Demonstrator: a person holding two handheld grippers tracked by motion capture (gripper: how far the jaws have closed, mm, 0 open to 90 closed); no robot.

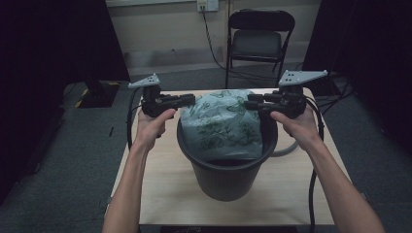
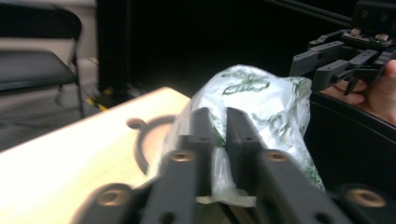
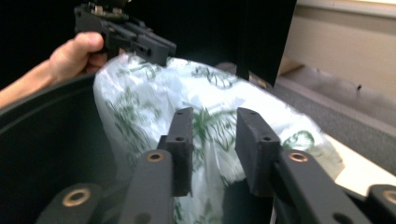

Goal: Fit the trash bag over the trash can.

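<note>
A green-printed bag (image 1: 224,124) is pinched by the left gripper (image 2: 215,135); the right gripper (image 3: 212,140), jaws apart, should be closed on film before spreading it over the bin (image 1: 227,179)

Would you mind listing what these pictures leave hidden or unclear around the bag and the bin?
- Bin floor: high view, covered by the plastic bag.
- Bag's lower end: right gripper view, lost in the dark bin.
- Left gripper hold on the bag: left gripper view, blurred; film sits between near-closed jaws.
- Right gripper contact: bag behind parted jaws, touch unclear.
</note>
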